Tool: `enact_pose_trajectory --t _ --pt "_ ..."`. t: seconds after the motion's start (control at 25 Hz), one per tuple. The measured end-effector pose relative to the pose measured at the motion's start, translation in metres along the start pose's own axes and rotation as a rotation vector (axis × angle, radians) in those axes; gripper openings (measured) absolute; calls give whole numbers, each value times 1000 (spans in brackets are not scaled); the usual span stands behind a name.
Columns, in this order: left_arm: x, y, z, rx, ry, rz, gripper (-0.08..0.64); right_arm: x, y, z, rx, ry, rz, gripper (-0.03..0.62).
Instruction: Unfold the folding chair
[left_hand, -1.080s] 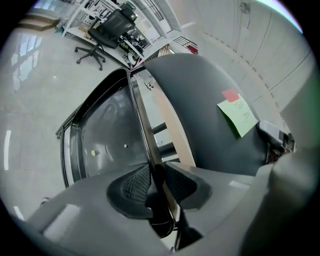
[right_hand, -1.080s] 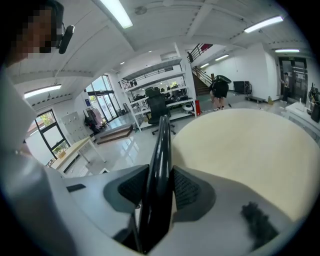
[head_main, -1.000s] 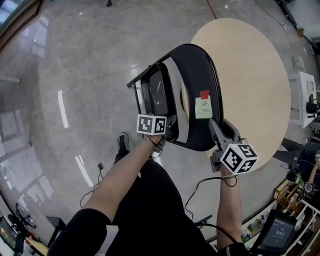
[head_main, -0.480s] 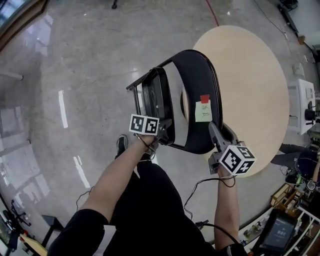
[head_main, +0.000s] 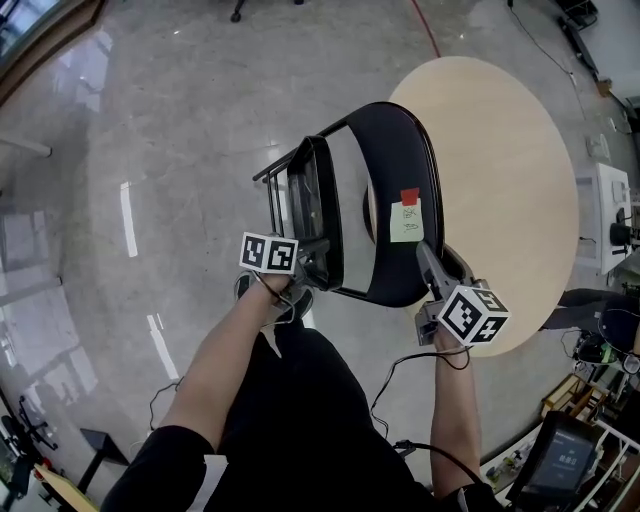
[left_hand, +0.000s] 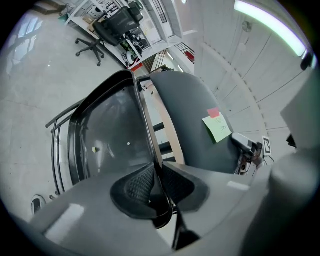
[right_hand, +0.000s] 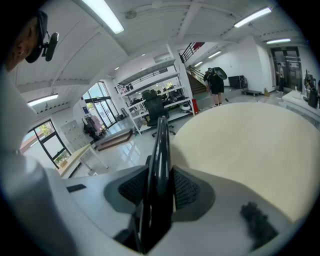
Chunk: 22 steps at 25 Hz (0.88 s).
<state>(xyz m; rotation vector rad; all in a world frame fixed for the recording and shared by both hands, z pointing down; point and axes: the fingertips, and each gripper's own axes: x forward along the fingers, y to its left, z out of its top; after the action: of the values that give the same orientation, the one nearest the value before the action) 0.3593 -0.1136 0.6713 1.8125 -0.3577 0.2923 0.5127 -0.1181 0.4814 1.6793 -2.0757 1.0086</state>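
The folding chair (head_main: 395, 190) stands half open on the glossy grey floor (head_main: 150, 130), right in front of the person. Just beyond it on the right is a pale round table (head_main: 510, 170), close against the backrest (head_main: 400, 150). A white cabinet (head_main: 608, 195) sits farther right, and an office chair (left_hand: 92, 46) stands far off. On the backrest are a green sticky note (head_main: 406, 221) and a red tab (head_main: 409, 195); the note's writing is too small to read. The left gripper (left_hand: 157, 184) has just been closing and pinches the thin rim of the seat (left_hand: 107, 140). The right gripper (right_hand: 159, 187) clamps the backrest's black edge.
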Motion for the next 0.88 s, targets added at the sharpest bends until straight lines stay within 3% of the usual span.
enact_pose_trajectory --t 0.08,0.2,0.24,0.28,0.32,0.48,0.56,0.68,0.76,0.88 --pt "-16 11 -6 2 -7 51 9 -1 1 0 10 -7 -1 138" --pt "-47 40 -14 12 -17 181 6 -3 3 2 19 -23 3 137" --pt "-55 40 -14 -10 -40 178 37 -4 3 3 21 -26 4 135" --pt "-59 36 -11 -33 -64 160 132 -4 4 3 21 -28 7 135" --pt "-58 30 -7 -43 -81 144 180 -4 4 3 21 -28 9 134" --pt "-20 9 5 -10 -62 166 247 -3 4 3 22 -27 19 133" --pt "7 -2 5 -31 -38 149 259 -3 9 2 17 -28 29 133" --pt "26 -4 -7 -57 0 143 254 -2 35 -3 -1 -36 54 133" --pt "15 7 -13 -38 5 196 156 1 60 -7 -13 -43 69 133" --pt "-8 12 -14 -66 -31 209 157 1 89 -6 -20 -49 93 133"
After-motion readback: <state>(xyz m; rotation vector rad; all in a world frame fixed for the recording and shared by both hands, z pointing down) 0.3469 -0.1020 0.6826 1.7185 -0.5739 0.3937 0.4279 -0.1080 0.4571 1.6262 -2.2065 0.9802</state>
